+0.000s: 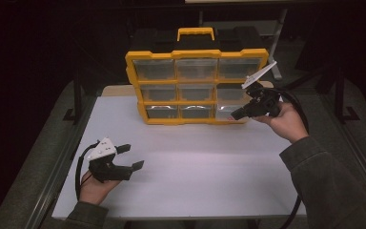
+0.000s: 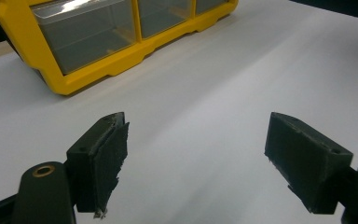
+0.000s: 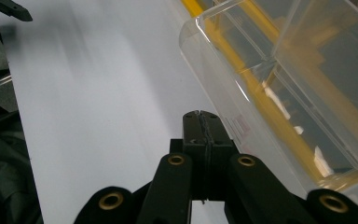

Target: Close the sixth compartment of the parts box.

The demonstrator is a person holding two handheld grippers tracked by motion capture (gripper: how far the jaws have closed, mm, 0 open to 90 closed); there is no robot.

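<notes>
A yellow organiser [image 1: 198,53] with clear drawers stands upright at the back middle of the white table [image 1: 195,181]. Its bottom-right drawer [image 1: 225,111] sticks out from the frame. My right gripper [image 1: 234,114] is at that drawer, held in a hand that comes in from the right. In the right gripper view its jaws [image 3: 200,116] are pressed together with nothing visible between them, right beside the clear drawer's wall [image 3: 279,65]. My left gripper [image 1: 132,156] rests low over the table at the front left, open. Between its fingers [image 2: 100,154] is only bare table.
The organiser's yellow frame [image 2: 116,58] lies a short way ahead of the left gripper. A black carry case with a yellow handle [image 1: 196,32] tops the organiser. Dark floor and metal stands surround the table. Cables trail from both grippers.
</notes>
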